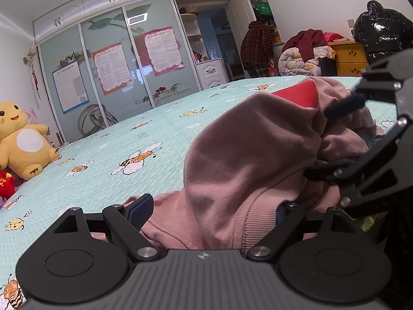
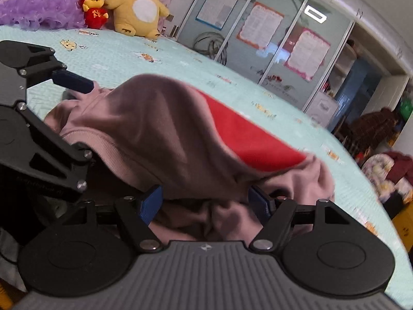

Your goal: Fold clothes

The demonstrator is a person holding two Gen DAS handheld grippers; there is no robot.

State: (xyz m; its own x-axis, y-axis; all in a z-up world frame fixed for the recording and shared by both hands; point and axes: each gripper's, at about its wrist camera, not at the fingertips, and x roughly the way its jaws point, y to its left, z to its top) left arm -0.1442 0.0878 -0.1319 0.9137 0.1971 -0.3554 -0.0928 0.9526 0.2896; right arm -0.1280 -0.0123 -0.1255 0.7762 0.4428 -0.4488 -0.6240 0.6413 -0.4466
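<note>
A dusty-pink sweatshirt (image 1: pixel 247 149) with a red patch (image 1: pixel 296 95) lies bunched on the mint bee-print bedspread (image 1: pixel 108 142). My left gripper (image 1: pixel 210 213) is open, its blue pads wide apart, with the ribbed hem draped between them and over the right pad. My right gripper (image 2: pixel 206 201) is also open, with pink cloth (image 2: pixel 165 118) and the red patch (image 2: pixel 247 139) heaped between and over its pads. Each gripper shows in the other's view: the right one (image 1: pixel 343 129) at the right edge, the left one (image 2: pixel 64 98) at the left edge, both buried in the cloth.
A yellow plush toy (image 1: pixel 20 142) and a small red toy (image 2: pixel 94 7) sit at the head of the bed beside purple frilly fabric (image 2: pixel 38 2). Sliding wardrobe doors (image 1: pixel 116 62) stand beyond the bed. A person in plaid (image 1: pixel 258 46), piled bedding (image 1: pixel 304 54) and a yellow cabinet (image 1: pixel 351 56) are far off.
</note>
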